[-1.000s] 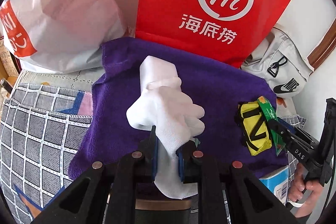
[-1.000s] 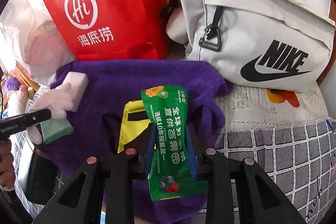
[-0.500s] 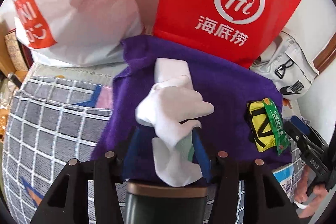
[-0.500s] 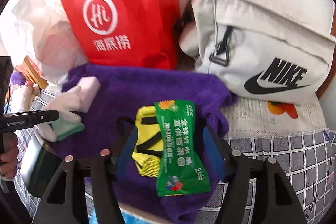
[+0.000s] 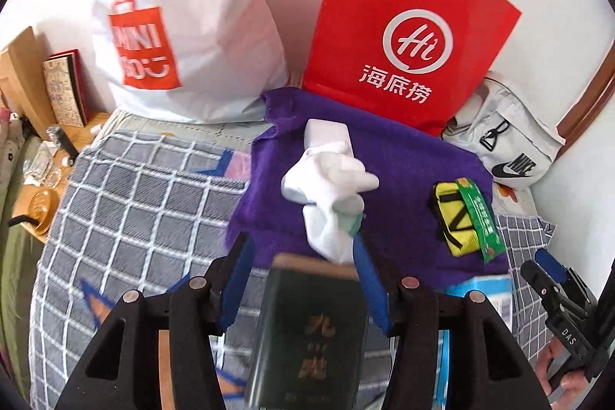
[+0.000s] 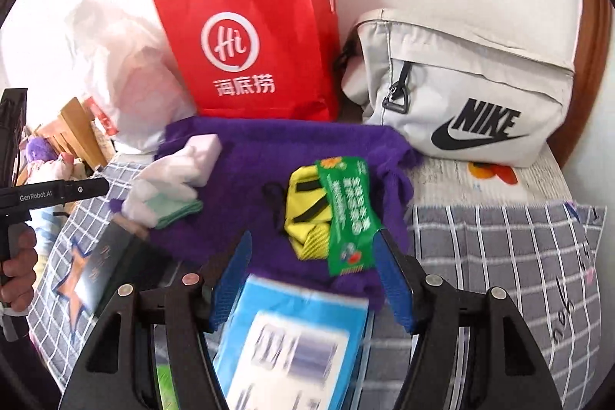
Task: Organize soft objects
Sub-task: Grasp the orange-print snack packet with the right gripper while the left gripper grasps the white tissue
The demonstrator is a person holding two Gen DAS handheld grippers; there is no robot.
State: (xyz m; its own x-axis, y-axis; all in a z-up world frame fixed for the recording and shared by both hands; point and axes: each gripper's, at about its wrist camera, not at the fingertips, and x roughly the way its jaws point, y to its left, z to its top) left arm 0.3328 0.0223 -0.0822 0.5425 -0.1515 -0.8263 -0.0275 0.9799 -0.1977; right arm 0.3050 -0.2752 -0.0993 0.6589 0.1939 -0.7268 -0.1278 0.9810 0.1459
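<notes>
Item: left tool (image 5: 303, 271). Jaws spread wide, holding nothing; the white sock (image 5: 326, 195) lies loose on the purple towel (image 5: 403, 171) just ahead of its tips, touching a pale block (image 5: 326, 133) behind it.

Item: right tool (image 6: 315, 268). Jaws likewise wide apart and empty; the green sachet (image 6: 346, 214) rests across the yellow pouch (image 6: 303, 218) on the same towel, just beyond the fingers.

Step in hand, as judged: both pieces appear set down on the towel, with each tool clear of its piece. The next move likely calls for choosing a further soft thing and closing on it squarely.

Edges and room: the towel lies on a checked bedcover (image 5: 127, 202). The red bag (image 6: 253, 41), white plastic bag (image 5: 177, 25) and grey Nike bag (image 6: 461, 91) crowd its far edge. A dark book (image 5: 311, 337) and a blue packet (image 6: 292, 341) sit under the tools at the near edge. Open bare towel remains between sock and pouch.
</notes>
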